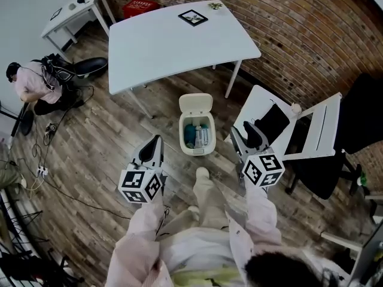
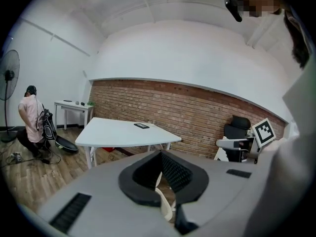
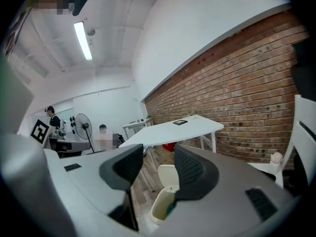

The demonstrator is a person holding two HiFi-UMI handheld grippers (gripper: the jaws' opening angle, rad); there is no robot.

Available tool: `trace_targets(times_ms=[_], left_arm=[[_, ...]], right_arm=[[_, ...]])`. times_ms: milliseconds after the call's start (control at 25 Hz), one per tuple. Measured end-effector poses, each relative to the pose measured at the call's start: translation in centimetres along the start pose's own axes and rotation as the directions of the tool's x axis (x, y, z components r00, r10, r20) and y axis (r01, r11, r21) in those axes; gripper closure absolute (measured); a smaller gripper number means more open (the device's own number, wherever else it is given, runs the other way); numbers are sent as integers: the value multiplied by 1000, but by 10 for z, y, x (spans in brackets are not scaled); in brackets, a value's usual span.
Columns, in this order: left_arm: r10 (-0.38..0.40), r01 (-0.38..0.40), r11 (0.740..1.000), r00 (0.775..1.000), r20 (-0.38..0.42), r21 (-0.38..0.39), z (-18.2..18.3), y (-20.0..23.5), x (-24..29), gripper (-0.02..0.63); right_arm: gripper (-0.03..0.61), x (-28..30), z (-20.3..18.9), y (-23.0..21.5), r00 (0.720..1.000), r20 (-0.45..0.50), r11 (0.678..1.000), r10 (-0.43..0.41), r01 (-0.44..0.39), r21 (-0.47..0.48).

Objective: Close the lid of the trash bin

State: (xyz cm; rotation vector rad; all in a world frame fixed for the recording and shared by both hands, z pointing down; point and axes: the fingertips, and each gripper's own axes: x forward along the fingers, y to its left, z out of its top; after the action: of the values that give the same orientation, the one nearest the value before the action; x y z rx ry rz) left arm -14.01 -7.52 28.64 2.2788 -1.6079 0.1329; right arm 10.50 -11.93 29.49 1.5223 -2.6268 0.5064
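The white trash bin (image 1: 197, 137) stands on the wooden floor in front of the table, and coloured rubbish shows inside it. Its lid (image 1: 195, 104) is tipped up and back, towards the table. My left gripper (image 1: 153, 147) hovers to the bin's left, shut and holding nothing. My right gripper (image 1: 244, 137) hovers to the bin's right, open and empty. In the right gripper view the bin (image 3: 164, 204) and its raised lid (image 3: 170, 175) show between the parted jaws of the right gripper (image 3: 158, 158). In the left gripper view the left gripper (image 2: 160, 155) hides all but a sliver of the bin (image 2: 166, 205).
A white table (image 1: 179, 40) stands just behind the bin. A white folding chair (image 1: 314, 130) and a black office chair (image 1: 359, 112) are at the right. A person (image 1: 33, 85) crouches at far left beside bags and floor cables. My own shoe (image 1: 202, 173) is just before the bin.
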Motion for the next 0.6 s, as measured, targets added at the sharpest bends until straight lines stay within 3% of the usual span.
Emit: trace_targets(times_ms=[360,600], left_arm=[[43,-47,997,997,-62,-63,-5,26,63,621],[64,-72,994,993,-96,-86,-8,43,103,621]], right_arm=[[397,78,-5,-31,994,-92,999,53,-54,-5],[397,129,-11,-50,985,-158,994,65,-78,-71]])
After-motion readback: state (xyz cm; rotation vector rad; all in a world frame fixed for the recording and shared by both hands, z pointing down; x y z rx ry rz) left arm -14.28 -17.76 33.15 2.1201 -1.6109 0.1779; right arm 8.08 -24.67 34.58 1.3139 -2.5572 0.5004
